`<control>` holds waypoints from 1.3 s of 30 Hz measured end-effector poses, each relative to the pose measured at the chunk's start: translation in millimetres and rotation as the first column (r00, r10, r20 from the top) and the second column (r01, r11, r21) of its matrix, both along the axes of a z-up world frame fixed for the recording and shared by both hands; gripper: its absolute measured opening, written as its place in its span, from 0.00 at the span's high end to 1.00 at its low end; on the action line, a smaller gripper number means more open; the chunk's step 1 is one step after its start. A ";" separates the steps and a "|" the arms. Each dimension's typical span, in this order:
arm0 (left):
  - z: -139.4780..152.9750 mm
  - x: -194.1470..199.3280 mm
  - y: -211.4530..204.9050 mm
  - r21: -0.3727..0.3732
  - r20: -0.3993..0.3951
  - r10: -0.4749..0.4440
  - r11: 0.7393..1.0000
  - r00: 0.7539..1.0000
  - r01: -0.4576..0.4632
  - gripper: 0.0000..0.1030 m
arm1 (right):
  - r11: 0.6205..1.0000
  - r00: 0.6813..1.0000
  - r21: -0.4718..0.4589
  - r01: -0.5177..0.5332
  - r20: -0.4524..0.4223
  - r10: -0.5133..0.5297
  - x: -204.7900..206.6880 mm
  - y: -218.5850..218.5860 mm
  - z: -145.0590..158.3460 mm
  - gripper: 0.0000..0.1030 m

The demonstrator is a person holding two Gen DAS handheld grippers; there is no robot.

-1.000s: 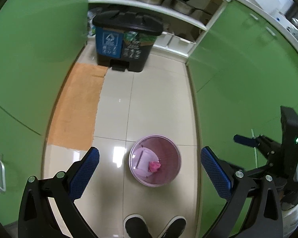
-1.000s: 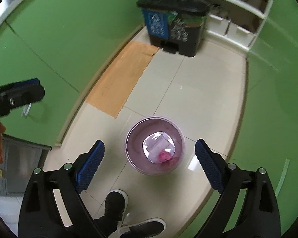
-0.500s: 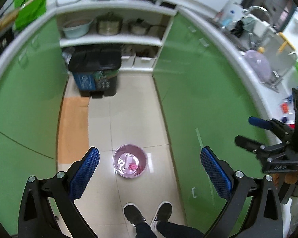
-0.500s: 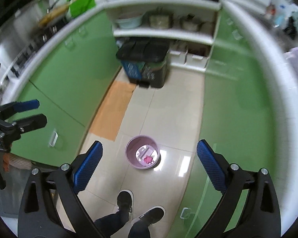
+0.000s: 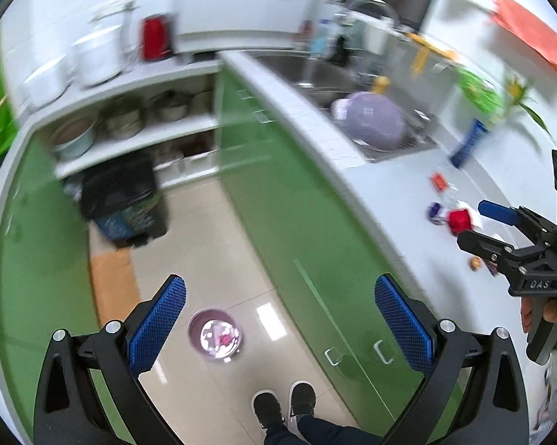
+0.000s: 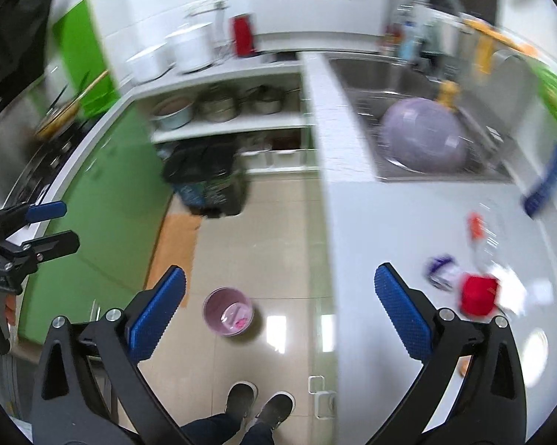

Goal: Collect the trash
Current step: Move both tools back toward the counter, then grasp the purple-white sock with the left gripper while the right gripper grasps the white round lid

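Both grippers hang high over a narrow kitchen aisle, pointing steeply down, and both views are smeared by motion blur. The left gripper (image 5: 278, 322) has its blue-padded jaws spread wide with nothing between them; the right gripper (image 6: 278, 315) has just been opening its jaws and they stand fully apart, also with nothing between them. Each shows in the other's view at the frame edge, gripped by a hand (image 5: 545, 313).

Far below, on the glossy beige tiled floor (image 6: 278, 230), stands the small round pale-purple plastic wastebasket (image 6: 228, 312), upright, with white paper and a pink scrap inside. The person's dark shoes (image 6: 258, 406) are on the floor just this side of it. At the far end of the aisle a black pedal bin with blue and green labels (image 5: 124, 200) stands below white open shelves holding metal pots (image 6: 237, 105), and an orange mat (image 5: 111, 282) lies along the left-hand green cabinets.

On the white countertop (image 6: 389, 222) above the green cabinet doors, the remaining trash lies near the front edge: a crumpled red wrapper (image 6: 477, 294) touching white crumpled paper (image 6: 512, 289), a small purple-and-white wrapper (image 6: 440, 267) just beside them, and a small orange packet (image 6: 475, 224) farther back. Toward the sink end, a large lilac plastic basin (image 6: 423, 135) rests in the steel sink (image 6: 371, 70)
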State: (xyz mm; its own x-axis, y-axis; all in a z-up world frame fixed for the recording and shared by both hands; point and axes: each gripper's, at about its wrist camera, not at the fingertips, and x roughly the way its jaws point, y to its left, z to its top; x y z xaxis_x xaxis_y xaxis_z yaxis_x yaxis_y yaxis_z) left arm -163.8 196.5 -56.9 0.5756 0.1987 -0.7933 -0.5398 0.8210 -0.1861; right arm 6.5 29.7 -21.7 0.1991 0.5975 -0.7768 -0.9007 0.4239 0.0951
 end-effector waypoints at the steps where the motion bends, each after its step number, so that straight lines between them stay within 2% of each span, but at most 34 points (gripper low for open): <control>1: 3.1 9.5 -5.2 0.000 0.004 -0.030 1.000 1.000 0.030 0.05 | 0.999 0.999 0.007 0.042 0.005 -0.042 7.7 -13.3 3.6 0.03; 5: 11.0 59.5 -31.7 0.012 0.013 -0.183 0.983 0.983 0.182 0.05 | 0.982 0.982 0.019 0.189 0.019 -0.190 32.2 -61.5 9.7 0.03; 9: 16.2 109.5 -66.0 0.029 0.016 -0.336 0.942 0.942 0.336 0.05 | 0.944 0.943 0.022 0.330 0.027 -0.331 53.0 -112.8 9.6 0.03; 12: 16.7 145.7 -92.7 0.037 0.013 -0.438 0.899 0.899 0.437 0.05 | 0.901 0.901 0.022 0.433 0.030 -0.433 68.3 -156.8 7.9 0.03; 16: 15.5 179.4 -117.6 0.039 0.010 -0.520 0.854 0.854 0.520 0.05 | 0.846 0.845 0.013 0.534 0.032 -0.534 77.4 -204.1 4.1 0.03; 21: 3.3 219.8 -140.9 0.047 -0.022 -0.575 0.817 0.818 0.575 0.05 | 0.809 0.809 0.005 0.588 0.024 -0.588 90.1 -235.6 -2.4 0.03; 26: -20.7 253.8 -153.1 0.031 -0.068 -0.588 0.806 0.806 0.591 0.05 | 0.795 0.795 -0.009 0.607 0.004 -0.607 108.2 -254.0 -11.2 0.03; 31: -62.8 292.8 -153.7 0.032 -0.161 -0.567 0.815 0.808 0.578 0.05 | 0.797 0.797 -0.028 0.603 -0.011 -0.603 130.1 -264.3 -21.4 0.03; 39: -103.6 332.6 -144.8 0.006 -0.210 -0.537 0.835 0.817 0.550 0.05 | 0.800 0.800 -0.076 0.595 -0.046 -0.598 164.8 -273.0 -43.9 0.03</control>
